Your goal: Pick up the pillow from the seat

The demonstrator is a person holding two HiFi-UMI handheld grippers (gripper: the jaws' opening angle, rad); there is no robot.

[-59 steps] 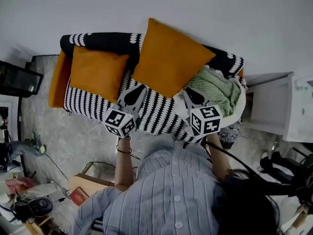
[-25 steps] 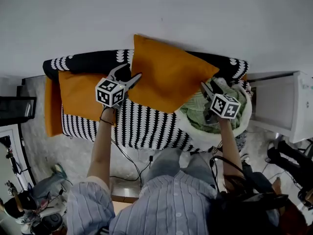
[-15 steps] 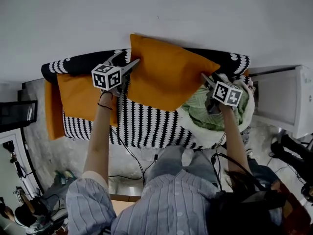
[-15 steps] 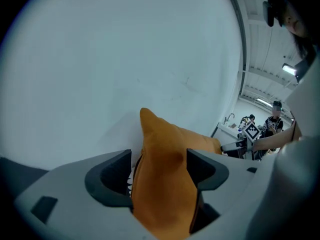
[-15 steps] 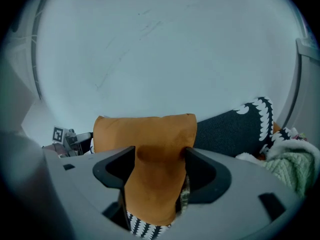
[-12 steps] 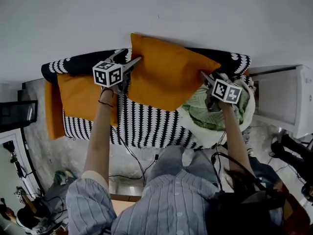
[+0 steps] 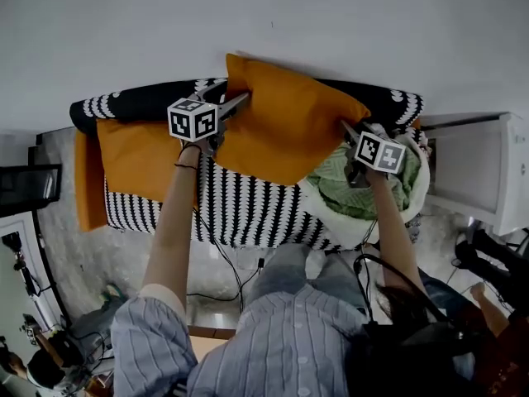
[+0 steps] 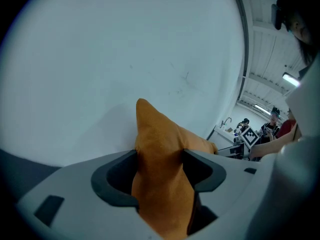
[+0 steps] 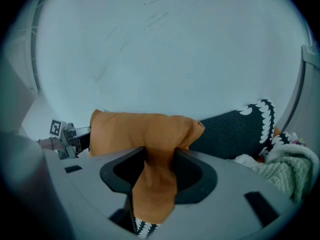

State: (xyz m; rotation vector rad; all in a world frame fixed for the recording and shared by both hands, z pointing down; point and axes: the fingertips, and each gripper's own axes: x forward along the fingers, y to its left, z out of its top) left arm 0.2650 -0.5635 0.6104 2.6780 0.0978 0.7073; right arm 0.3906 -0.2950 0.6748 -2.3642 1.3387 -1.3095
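The orange pillow (image 7: 285, 122) is up on edge over the sofa, turned like a diamond. Its top corner lies against the pale wall (image 7: 248, 15) and its lower corner hangs over the striped seat (image 7: 248, 209); I can't tell whether it touches the seat.

The left hand-held gripper (image 7: 240, 99) is clamped on the pillow's upper left corner. Its jaws have just been closing, and the orange fabric is bunched tight between them. The right hand-held gripper (image 7: 349, 129) grips the right-hand corner the same way. Its jaws have just been closing too, pinching a fold of cloth that hangs down between the pads.

Behind the pillow runs the dark backrest (image 7: 140, 102) with its white scalloped pattern. A second orange pillow (image 7: 136, 160) lies flat at the left end of the seat, just beside the left arm. At the right end a green blanket (image 7: 339, 193) is heaped in a white basket (image 7: 331, 226), under the right wrist. A white cabinet (image 7: 471, 172) stands just beyond that.
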